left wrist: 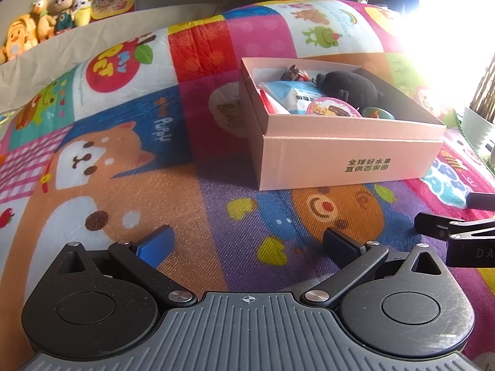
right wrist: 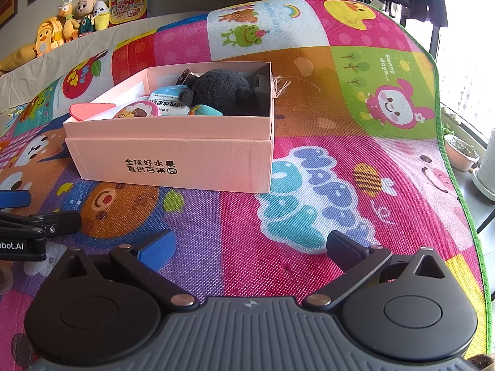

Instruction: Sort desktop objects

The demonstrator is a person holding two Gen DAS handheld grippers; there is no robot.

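Right, the pale pink cardboard box with dark printed characters on its front wall (right wrist: 173, 160) sits on the bright patchwork cartoon play mat (right wrist: 309, 185), ahead of both my grippers, and it looks well filled. Inside I can see a black plush toy (right wrist: 222, 91), a white-and-blue soft packet (right wrist: 168, 100), a round pink disc with a cartoon print (right wrist: 137, 112) and a small teal-and-orange piece (right wrist: 205, 110), all lying close together. I see nothing loose on the mat near the box, so I judge the sorting nearly or fully done.

The box's long axis runs left to right across my view, printed wall facing me, open top up. The plush toy lies along that same axis.

My left gripper (left wrist: 247, 244) hovers over the mat, jaws spread wide and empty. My right gripper (right wrist: 252, 247) is the same, jaws apart with nothing between them. Further out, a row of stuffed toys (right wrist: 71, 21) lines a ledge by the wall.
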